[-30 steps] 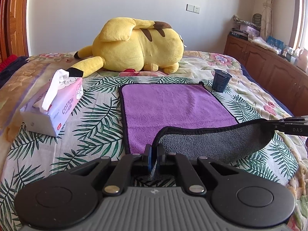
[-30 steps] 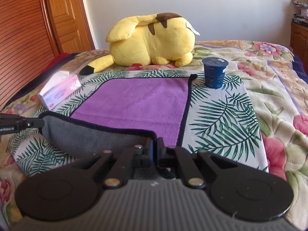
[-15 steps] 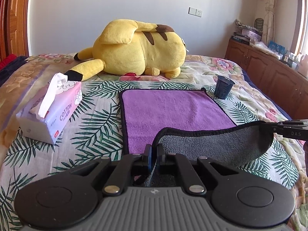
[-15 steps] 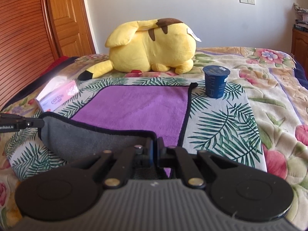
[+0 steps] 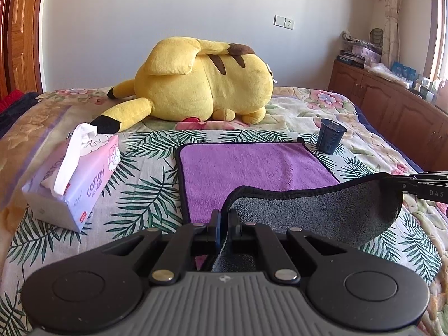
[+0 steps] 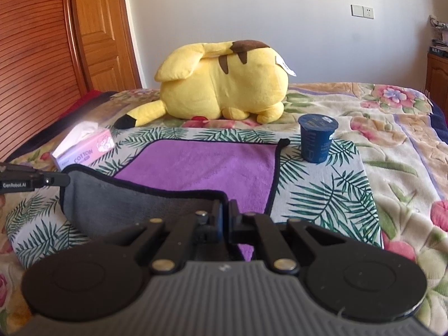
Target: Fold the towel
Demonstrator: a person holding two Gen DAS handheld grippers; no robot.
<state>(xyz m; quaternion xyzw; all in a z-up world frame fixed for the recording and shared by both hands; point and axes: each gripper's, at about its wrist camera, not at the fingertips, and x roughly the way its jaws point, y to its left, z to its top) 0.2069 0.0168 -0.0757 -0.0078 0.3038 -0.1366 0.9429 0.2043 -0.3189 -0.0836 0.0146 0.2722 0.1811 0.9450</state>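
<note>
Spread across the middle of both views is a bed covered by a palm-leaf and floral quilt (image 5: pixel 145 173), against a plain white wall. On it, in the centre of each frame, lies the purple plush towel with black piping and a grey underside (image 5: pixel 252 165), its far half flat on the quilt and its near edge raised so that the grey side faces the cameras. That edge is held at both near corners: the left gripper (image 5: pixel 224 221), at the lower centre of its own view, is closed on one corner, and the right gripper (image 6: pixel 226 218) is closed on the other, with cloth pinched between the jaws of each.

The towel is judged to be light, soft and wholly limp; the sag between the two grips suggests it will drape wherever it is unsupported. The piped hem is thought the firmest place to take hold, close to the corners. How deep the cloth sits in the right jaws cannot quite be told.

A large yellow plush toy (image 5: pixel 201 81) lies beyond the towel at upper centre, a pink tissue pack (image 5: pixel 75 173) at the left, and a dark blue plastic cup (image 6: pixel 317 138) just beside the far right corner.
</note>
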